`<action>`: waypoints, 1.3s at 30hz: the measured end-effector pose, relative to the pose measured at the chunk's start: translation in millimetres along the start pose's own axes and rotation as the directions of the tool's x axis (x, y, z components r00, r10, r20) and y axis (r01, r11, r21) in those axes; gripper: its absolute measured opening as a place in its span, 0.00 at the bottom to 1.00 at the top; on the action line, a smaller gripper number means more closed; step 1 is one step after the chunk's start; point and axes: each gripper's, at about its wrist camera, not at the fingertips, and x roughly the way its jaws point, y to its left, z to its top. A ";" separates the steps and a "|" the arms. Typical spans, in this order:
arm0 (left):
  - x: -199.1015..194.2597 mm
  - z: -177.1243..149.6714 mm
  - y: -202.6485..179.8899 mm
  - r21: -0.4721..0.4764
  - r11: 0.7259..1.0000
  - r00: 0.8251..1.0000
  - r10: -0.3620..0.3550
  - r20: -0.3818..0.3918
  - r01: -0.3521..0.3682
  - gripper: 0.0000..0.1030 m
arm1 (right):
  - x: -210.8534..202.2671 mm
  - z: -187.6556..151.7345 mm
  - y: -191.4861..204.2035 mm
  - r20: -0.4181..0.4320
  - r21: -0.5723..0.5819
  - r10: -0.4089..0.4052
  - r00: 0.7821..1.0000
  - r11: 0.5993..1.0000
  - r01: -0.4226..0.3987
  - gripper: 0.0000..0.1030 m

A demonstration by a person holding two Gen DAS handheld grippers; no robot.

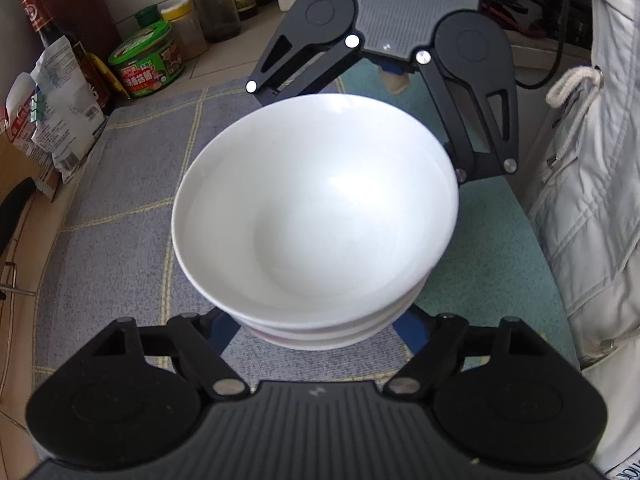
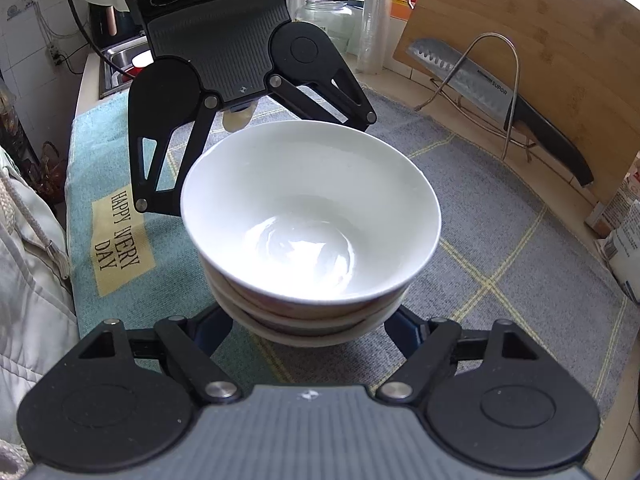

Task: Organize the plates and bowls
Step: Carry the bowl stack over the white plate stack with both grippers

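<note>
A stack of white bowls (image 1: 316,216) fills the middle of both views; it also shows in the right wrist view (image 2: 312,216). It stands on or just above the cloth mat (image 1: 120,208). My left gripper (image 1: 320,336) is spread wide around the base of the stack from one side. My right gripper (image 2: 312,332) is spread wide around the base from the opposite side. Each gripper's fingertips are hidden under the bowls. The right gripper shows across the stack in the left wrist view (image 1: 360,92), and the left gripper shows in the right wrist view (image 2: 256,128).
Bottles, a green tin (image 1: 148,62) and paper bags (image 1: 64,112) line one counter edge. A knife (image 2: 508,108) on a wire rack leans by a wooden cutting board (image 2: 540,40). A sink (image 2: 120,64) lies beyond the mat. A white jacket (image 1: 600,200) hangs beside the counter.
</note>
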 end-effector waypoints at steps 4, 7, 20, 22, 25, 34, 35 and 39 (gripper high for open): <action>-1.3 1.3 -2.4 0.009 1.000 1.000 0.009 0.008 -0.009 0.78 | -0.3 0.3 1.5 -0.007 0.005 -0.007 1.000 1.000 0.007 0.83; -2.4 2.4 -4.8 0.022 1.000 1.000 0.010 0.005 -0.010 0.78 | -0.8 0.4 1.3 -0.015 0.008 -0.002 1.000 1.000 0.003 0.83; -8.1 1.3 -6.7 0.011 1.000 1.000 0.024 0.010 -0.025 0.78 | -3.8 5.3 3.7 -0.030 -0.016 0.003 1.000 1.000 -0.003 0.83; -10.5 0.9 -8.7 0.007 0.999 0.999 0.032 0.011 -0.032 0.78 | -4.3 6.4 3.4 -0.030 -0.025 0.003 1.000 1.000 -0.004 0.83; -13.0 0.5 -11.9 -0.001 0.999 0.999 0.041 0.013 -0.041 0.78 | -5.8 8.2 7.2 -0.030 -0.040 0.002 1.000 0.999 -0.003 0.83; -26.3 0.8 -27.1 -0.047 0.995 0.996 0.089 0.008 -0.088 0.77 | -14.1 15.1 18.3 -0.027 -0.104 0.023 0.999 0.994 -0.025 0.83; -28.4 0.8 -28.9 -0.057 0.994 0.995 0.097 0.007 -0.096 0.77 | -15.4 16.1 19.1 -0.025 -0.115 0.028 0.999 0.993 -0.030 0.83; -37.4 -0.5 -37.1 -0.109 0.986 0.992 0.130 -0.001 -0.129 0.77 | -18.2 22.3 23.3 -0.022 -0.165 0.056 0.998 0.984 -0.058 0.83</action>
